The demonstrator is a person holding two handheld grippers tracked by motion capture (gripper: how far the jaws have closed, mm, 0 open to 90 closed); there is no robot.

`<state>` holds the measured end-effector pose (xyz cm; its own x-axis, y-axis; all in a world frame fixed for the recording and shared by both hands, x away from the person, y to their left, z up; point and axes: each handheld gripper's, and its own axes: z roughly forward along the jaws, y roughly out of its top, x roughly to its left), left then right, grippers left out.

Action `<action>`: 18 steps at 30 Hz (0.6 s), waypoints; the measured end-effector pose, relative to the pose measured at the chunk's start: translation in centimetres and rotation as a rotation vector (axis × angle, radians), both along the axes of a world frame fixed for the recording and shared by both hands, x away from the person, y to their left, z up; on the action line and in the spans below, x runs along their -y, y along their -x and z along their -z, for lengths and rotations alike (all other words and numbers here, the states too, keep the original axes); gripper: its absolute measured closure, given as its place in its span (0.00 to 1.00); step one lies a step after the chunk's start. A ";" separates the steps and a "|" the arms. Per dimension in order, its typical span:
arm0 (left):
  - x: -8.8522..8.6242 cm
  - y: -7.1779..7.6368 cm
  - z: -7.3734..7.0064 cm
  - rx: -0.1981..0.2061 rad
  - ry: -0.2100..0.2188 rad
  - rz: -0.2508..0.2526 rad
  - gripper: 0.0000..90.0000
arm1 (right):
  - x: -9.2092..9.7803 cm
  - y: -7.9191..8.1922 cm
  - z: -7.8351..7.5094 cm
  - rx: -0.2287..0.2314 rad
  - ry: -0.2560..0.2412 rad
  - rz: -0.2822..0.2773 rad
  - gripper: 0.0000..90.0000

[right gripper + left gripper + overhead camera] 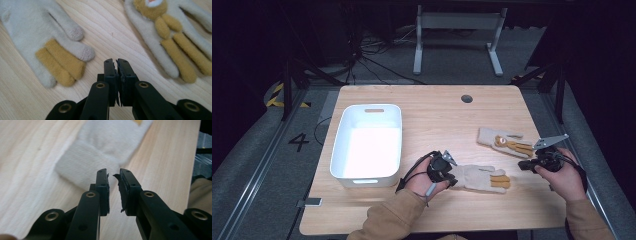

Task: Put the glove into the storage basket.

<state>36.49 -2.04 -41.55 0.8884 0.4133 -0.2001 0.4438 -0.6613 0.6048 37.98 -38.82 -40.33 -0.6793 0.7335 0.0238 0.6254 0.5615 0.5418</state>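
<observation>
Leftmost, white bin [367, 145] sits at 9 o'clock on the table [437, 115]. Left gripper [452, 175], jaws slightly apart, nothing between them, tips just at the cuff of the near glove [477, 177]; contact probably, though the blur leaves it unsure. Second glove [502, 141] lies at 1 o'clock from the near one. Right gripper [523, 165], jaws together on nothing, hovers between the gloves' fingertips.

floor [452, 60]: grey carpet, cables | table [432, 100]: light wood | desk frame [457, 30]: white, behind | surroundings: dark
</observation>
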 end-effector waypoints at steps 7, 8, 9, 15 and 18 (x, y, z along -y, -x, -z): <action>-1.3 -0.7 -0.2 -0.015 -0.013 -0.053 0.84 | 0.0 -0.2 -0.1 0.023 -0.011 0.012 0.95; -1.3 -0.7 -0.2 -0.015 -0.013 -0.053 0.83 | 0.0 -0.2 -0.1 0.023 -0.011 0.012 0.95; -1.6 -0.8 -0.2 -0.021 -0.012 -0.058 0.83 | 0.0 -0.3 -0.1 0.027 -0.013 0.014 0.94; -3.0 -0.4 0.1 -0.036 -0.020 -0.090 0.80 | -0.1 -2.2 -0.3 0.096 -0.033 0.048 0.78; -3.3 -0.2 0.1 -0.034 -0.021 -0.092 0.80 | -0.1 -2.9 -0.1 0.113 -0.045 0.056 0.72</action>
